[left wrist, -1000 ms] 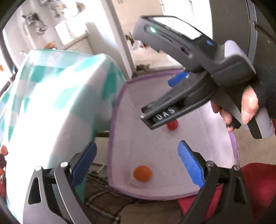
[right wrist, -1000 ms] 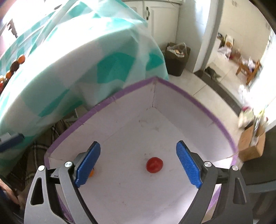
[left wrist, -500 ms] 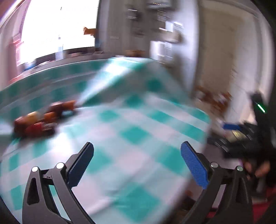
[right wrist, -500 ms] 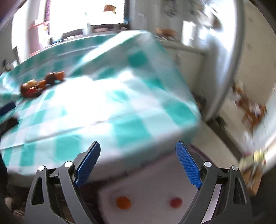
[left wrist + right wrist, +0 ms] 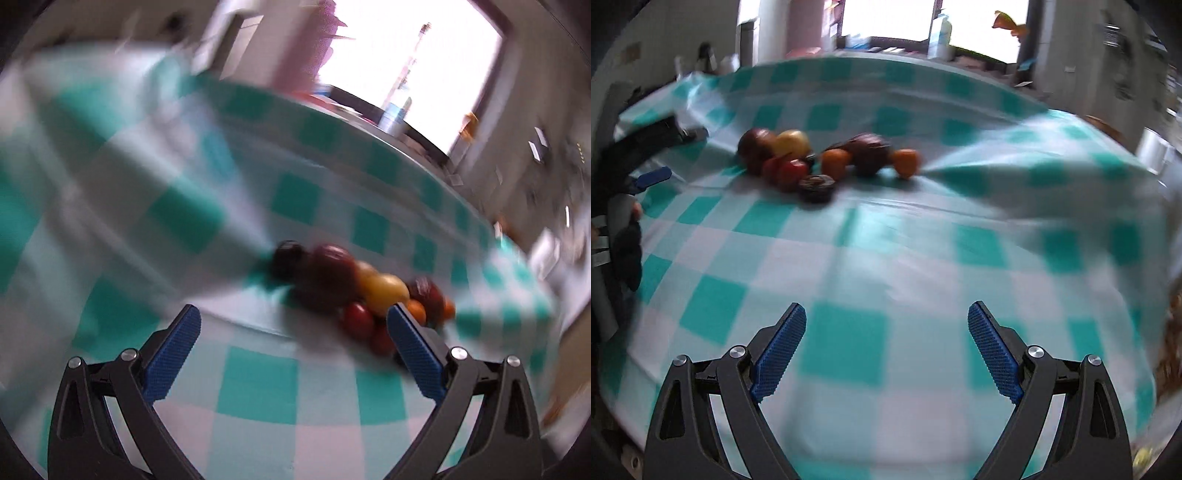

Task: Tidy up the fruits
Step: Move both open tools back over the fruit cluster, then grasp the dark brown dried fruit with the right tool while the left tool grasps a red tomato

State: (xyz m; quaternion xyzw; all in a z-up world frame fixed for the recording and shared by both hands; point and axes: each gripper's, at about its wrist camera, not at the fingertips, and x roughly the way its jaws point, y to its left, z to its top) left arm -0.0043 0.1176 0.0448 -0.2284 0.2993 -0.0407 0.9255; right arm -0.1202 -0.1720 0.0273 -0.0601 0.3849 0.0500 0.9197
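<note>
We reach for the fruit pile (image 5: 827,162) clustered on the checked counter (image 5: 849,347); both the left gripper (image 5: 293,354) and right gripper (image 5: 886,350) have fingers wide and empty. We should single out an outer fruit first.

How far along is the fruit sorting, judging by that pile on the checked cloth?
Nothing in these views looks sorted. Nothing is in hand: the left gripper and right gripper both stand open and empty. Left to do: the whole heap of red, orange, yellow and dark fruits sits bunched together on the teal-and-white checked tablecloth. No container shows.
</note>
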